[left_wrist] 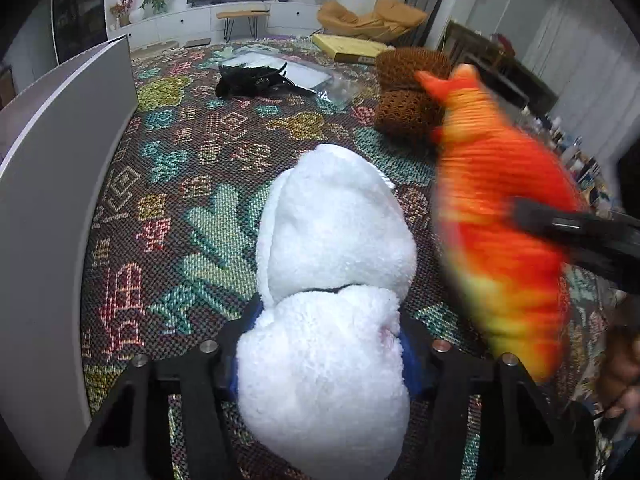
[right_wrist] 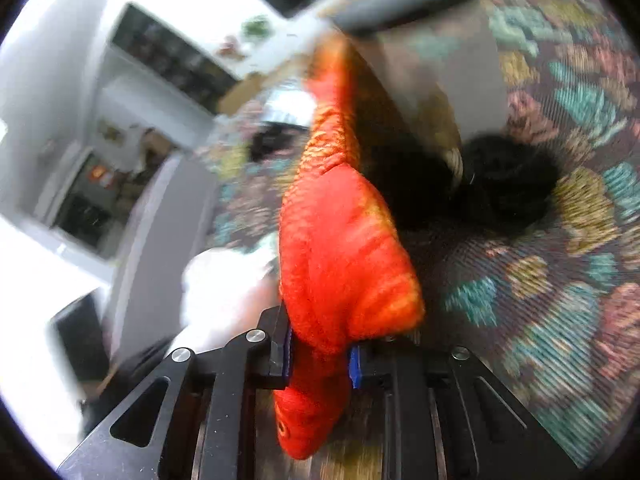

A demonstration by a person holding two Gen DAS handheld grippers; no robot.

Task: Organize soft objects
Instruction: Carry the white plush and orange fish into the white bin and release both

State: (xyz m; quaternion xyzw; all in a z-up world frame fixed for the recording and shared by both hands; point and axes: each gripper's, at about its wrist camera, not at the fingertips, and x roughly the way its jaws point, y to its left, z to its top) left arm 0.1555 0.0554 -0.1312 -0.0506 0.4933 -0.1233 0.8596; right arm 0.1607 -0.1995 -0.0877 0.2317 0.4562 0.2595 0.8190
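My left gripper [left_wrist: 320, 344] is shut on a white plush toy [left_wrist: 332, 280] and holds it above the patterned carpet [left_wrist: 200, 152]. My right gripper [right_wrist: 320, 356] is shut on an orange plush fish [right_wrist: 340, 248], which hangs blurred to the right in the left wrist view [left_wrist: 504, 208]; one right finger [left_wrist: 560, 224] crosses it there. The white toy shows as a blur at the left in the right wrist view [right_wrist: 224, 288]. A brown knitted soft object [left_wrist: 408, 92] lies on the carpet further back.
A grey box wall [left_wrist: 52, 184] stands at the left. A black object [left_wrist: 252, 78] and a clear bag [left_wrist: 288, 68] lie on the carpet further back. A dark fuzzy object [right_wrist: 508, 184] lies on the carpet in the right wrist view. A shelf with bottles [left_wrist: 568, 148] is at right.
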